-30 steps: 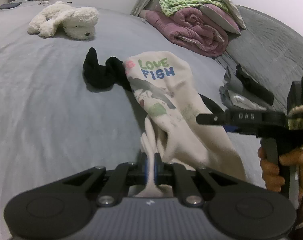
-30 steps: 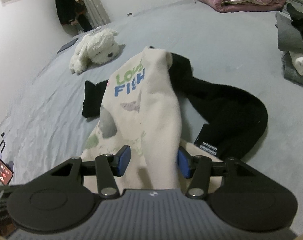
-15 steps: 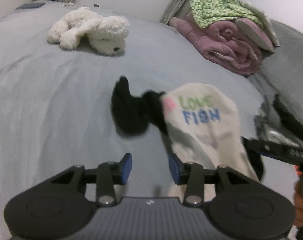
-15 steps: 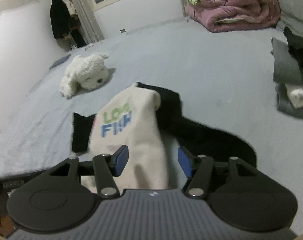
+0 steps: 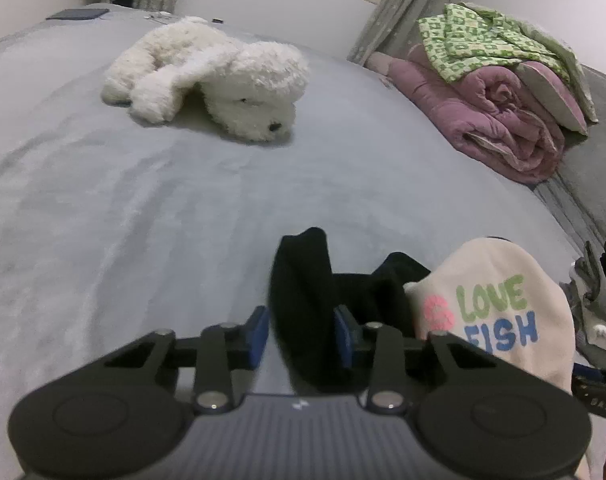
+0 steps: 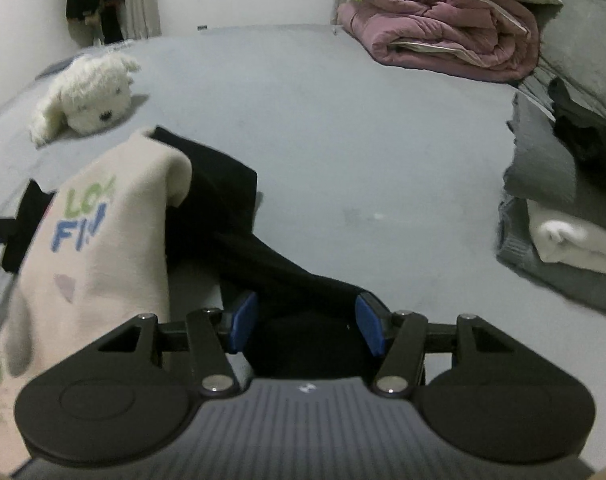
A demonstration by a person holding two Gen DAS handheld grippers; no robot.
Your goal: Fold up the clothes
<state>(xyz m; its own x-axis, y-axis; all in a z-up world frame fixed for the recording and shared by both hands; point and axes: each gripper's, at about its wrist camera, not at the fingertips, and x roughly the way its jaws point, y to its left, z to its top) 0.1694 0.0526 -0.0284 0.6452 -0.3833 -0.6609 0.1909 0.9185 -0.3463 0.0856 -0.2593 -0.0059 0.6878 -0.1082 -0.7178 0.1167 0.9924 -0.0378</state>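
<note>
My left gripper (image 5: 301, 334) has just been closing its jaws around an upright fold of the black garment (image 5: 303, 300) — the blue pads flank it, though I cannot tell if they press. My right gripper (image 6: 307, 328) stands about half open over the same garment's other end, pads clear of the cloth. The cream sweatshirt (image 6: 103, 248) lies draped across it on the grey bed (image 5: 143, 208), the white plush dog (image 5: 223, 80) well beyond.
</note>
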